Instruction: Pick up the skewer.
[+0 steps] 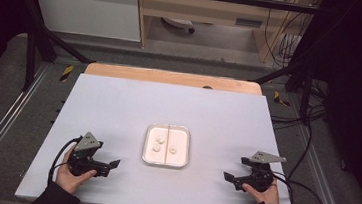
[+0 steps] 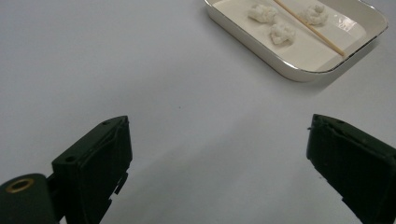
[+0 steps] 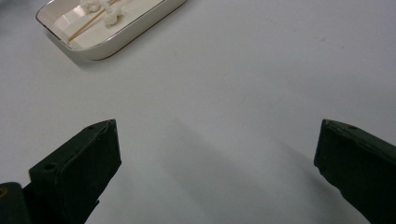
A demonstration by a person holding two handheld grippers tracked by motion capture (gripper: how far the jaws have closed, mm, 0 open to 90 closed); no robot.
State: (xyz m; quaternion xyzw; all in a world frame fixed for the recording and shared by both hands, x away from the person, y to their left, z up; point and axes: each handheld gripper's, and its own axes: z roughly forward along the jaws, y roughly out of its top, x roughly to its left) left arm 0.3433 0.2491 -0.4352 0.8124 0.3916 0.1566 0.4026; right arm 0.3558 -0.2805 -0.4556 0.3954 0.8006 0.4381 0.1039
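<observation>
A shallow white tray [image 1: 147,144] with a thin gold rim sits at the table's middle. In it lie three small white lumps [image 1: 159,140] and a thin wooden skewer [image 1: 168,131] running front to back. The left gripper view has the tray [image 2: 261,46], lumps [image 2: 282,33] and skewer [image 2: 322,37] at upper right. The right gripper view has the tray [image 3: 116,39] at upper left. My left gripper [image 1: 112,167] rests open at the front left, apart from the tray. My right gripper [image 1: 229,179] rests open at the front right. Both hold nothing.
The white tabletop [image 1: 168,106] lies on a wooden board [image 1: 171,77]. Black frame posts [image 1: 33,52] stand at the back corners, and cables [image 1: 310,144] trail along the right side. A wooden cabinet [image 1: 203,8] stands beyond the table.
</observation>
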